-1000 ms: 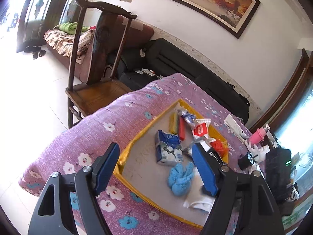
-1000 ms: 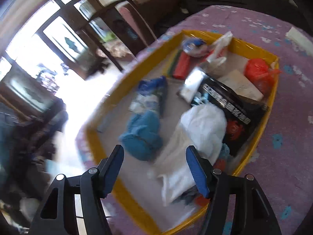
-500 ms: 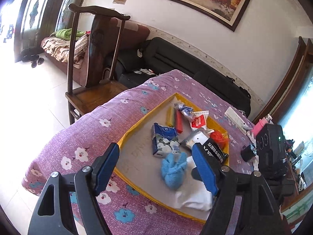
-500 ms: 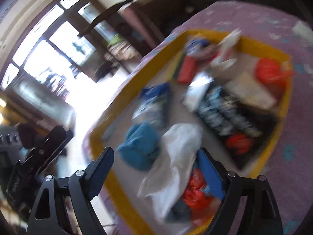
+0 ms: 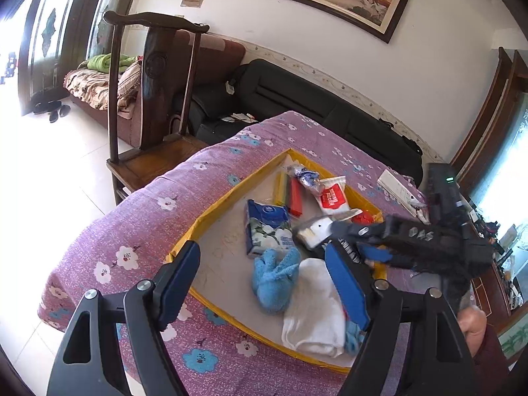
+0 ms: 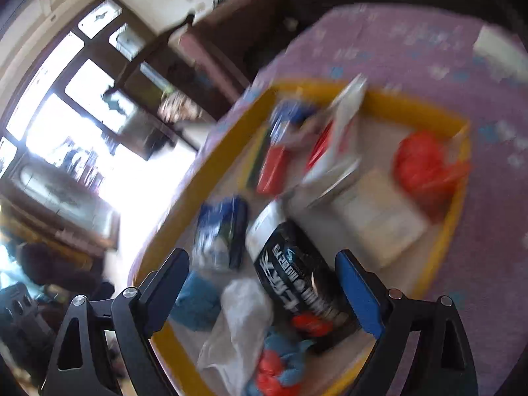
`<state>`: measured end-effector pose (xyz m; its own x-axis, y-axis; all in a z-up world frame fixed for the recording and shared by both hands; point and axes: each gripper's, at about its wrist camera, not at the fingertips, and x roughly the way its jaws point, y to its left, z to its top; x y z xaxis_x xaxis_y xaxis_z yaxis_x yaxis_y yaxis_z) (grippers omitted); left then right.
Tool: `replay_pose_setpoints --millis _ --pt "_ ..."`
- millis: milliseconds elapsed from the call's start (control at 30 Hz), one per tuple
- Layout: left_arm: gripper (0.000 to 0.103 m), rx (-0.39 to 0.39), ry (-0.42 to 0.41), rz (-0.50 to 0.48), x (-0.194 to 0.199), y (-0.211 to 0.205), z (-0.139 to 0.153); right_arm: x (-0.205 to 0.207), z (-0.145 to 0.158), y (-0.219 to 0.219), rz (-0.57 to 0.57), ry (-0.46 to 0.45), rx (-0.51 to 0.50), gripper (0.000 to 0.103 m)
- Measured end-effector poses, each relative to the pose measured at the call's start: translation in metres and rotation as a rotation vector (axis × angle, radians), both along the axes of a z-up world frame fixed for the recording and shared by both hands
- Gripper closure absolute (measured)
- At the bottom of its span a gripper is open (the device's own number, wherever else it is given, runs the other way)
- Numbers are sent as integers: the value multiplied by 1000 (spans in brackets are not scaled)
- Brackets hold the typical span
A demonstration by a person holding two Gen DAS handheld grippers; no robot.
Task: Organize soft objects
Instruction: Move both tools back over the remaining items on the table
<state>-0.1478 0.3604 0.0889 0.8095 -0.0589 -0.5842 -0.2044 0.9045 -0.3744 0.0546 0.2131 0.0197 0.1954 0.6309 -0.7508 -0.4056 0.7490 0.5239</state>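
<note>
A yellow-rimmed tray (image 5: pixel 231 194) lies on a purple flowered cloth. In its near part are a blue knitted cloth (image 5: pixel 274 277) and a white folded cloth (image 5: pixel 313 310). My left gripper (image 5: pixel 264 283) hovers open above them, holding nothing. My right gripper (image 5: pixel 356 241) reaches in from the right, low over the tray. In the blurred right wrist view the right gripper (image 6: pixel 264 283) stands wide open above a black packet (image 6: pixel 290 280), its pads clear of it. The white cloth (image 6: pixel 241 316), the blue cloth (image 6: pixel 198 303) and a red-and-blue fabric piece (image 6: pixel 277 366) lie near the tray rim (image 6: pixel 198 178).
The tray also holds a blue tissue pack (image 5: pixel 267 227), red snack packets (image 5: pixel 331 194) and an orange-red bag (image 6: pixel 425 165). A wooden chair (image 5: pixel 155 99) and a black sofa (image 5: pixel 297 99) stand beyond the table. A white box (image 5: pixel 399 191) lies at the far right.
The right gripper's jaws have widened and it has moved in over the tray, now showing in the left wrist view. The left gripper has drifted slightly and stays open.
</note>
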Motion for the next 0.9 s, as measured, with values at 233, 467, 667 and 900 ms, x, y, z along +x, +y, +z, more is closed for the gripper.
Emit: replay_pose_setpoints --millis 233,467,667,900 --pt "25 18 13 17 0 -1 3 -20 28 -8 -49 -178 -16 9" --pt "19 79 0 -43 2 -29 18 -47 59 -82 -167 -401 -155 9" --pt "0 106 -32 -93 10 -75 33 -71 81 -216 -335 -440 -257 9" --pt "0 45 122 -271 44 -151 12 -85 70 -349 -559 -370 -296 10"
